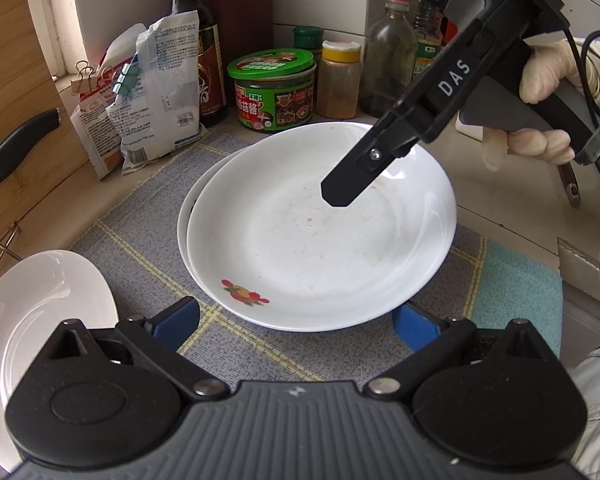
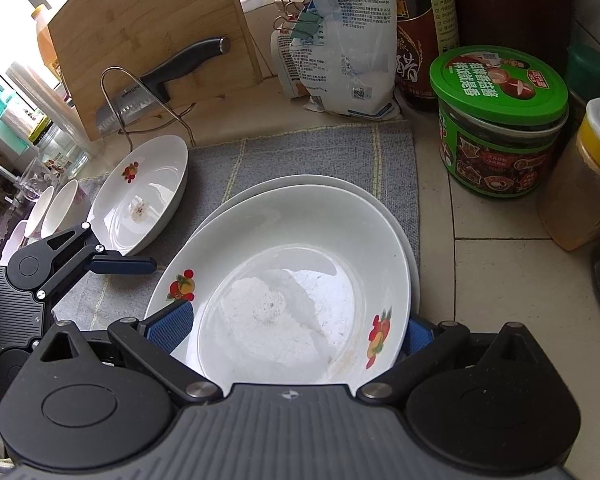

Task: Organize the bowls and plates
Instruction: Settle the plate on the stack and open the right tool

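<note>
A grey woven mat (image 2: 308, 152) covers the counter, and on it sit two stacked white plates: the top plate (image 1: 320, 236), marked with fruit prints, rests slightly off-centre on the lower plate (image 1: 188, 204), whose rim shows along one side. A third plate (image 2: 140, 196) lies on the mat's far edge, just beside the stack but apart from it, with two small bowls (image 2: 56, 208) beyond it. Behind stand a bamboo cutting board (image 2: 148, 36) with a knife (image 2: 156, 84) in a wire rack, a clipped bag (image 2: 348, 40), a dark sauce bottle (image 1: 196, 40), a green-lidded jar (image 2: 500, 120) and a yellow-capped spice jar (image 2: 584, 176), crowding the back and right edges close to the stack. Bare mat lies open between the stack and the third plate.

The left gripper (image 1: 300, 320) sits at the near rim of the stack, its jaws spread wide, holding nothing. The right gripper (image 2: 296, 332) has its blue pads (image 2: 172, 328) wide apart on either side of the top plate, not closed on it; the left wrist view shows it slanting down over the plate's middle.
</note>
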The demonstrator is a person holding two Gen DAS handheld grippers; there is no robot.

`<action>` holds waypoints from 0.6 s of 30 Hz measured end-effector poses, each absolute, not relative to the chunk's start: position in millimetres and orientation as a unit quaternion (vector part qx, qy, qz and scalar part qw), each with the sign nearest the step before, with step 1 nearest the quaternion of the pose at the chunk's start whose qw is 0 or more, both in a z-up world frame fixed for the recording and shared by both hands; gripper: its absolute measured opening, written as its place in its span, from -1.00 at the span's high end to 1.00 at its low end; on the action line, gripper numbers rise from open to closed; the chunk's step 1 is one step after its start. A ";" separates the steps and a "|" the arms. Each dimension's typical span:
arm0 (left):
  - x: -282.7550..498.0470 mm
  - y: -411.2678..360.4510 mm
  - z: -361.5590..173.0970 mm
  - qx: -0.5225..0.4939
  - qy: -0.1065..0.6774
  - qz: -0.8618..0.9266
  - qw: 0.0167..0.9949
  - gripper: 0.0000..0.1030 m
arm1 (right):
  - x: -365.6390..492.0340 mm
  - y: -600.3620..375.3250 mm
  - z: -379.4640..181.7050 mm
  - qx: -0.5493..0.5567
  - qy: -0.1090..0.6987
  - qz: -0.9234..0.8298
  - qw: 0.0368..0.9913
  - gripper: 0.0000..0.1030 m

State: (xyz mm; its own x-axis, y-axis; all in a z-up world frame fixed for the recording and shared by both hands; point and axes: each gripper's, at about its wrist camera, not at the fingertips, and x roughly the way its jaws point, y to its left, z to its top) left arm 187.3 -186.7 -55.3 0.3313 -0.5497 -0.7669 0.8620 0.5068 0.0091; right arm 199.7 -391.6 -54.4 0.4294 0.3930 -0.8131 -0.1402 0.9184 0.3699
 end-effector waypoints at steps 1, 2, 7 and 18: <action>186.7 -186.6 -55.1 0.213 0.365 -0.448 0.788 -0.98 | 199.3 -391.6 -54.1 0.124 0.510 0.158 0.837 -1.00; 186.0 -186.6 -54.9 0.213 0.364 -0.448 0.788 -0.98 | 198.9 -391.3 -53.8 0.123 0.510 0.157 0.837 -1.00; 182.9 -186.5 -53.9 0.213 0.360 -0.447 0.791 -0.98 | 196.5 -388.2 -52.4 0.112 0.511 0.149 0.839 -1.00; 179.1 -184.4 -53.2 0.203 0.360 -0.450 0.792 -0.98 | 188.9 -380.4 -49.9 0.086 0.518 0.135 0.841 -1.00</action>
State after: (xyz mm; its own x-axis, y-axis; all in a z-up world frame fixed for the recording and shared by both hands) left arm 179.1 -184.4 -53.2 0.3362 -0.5655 -0.7531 0.8582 0.5133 -0.0023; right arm 188.9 -380.4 -49.9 0.4276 0.3151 -0.8473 -0.1373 0.9490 0.2836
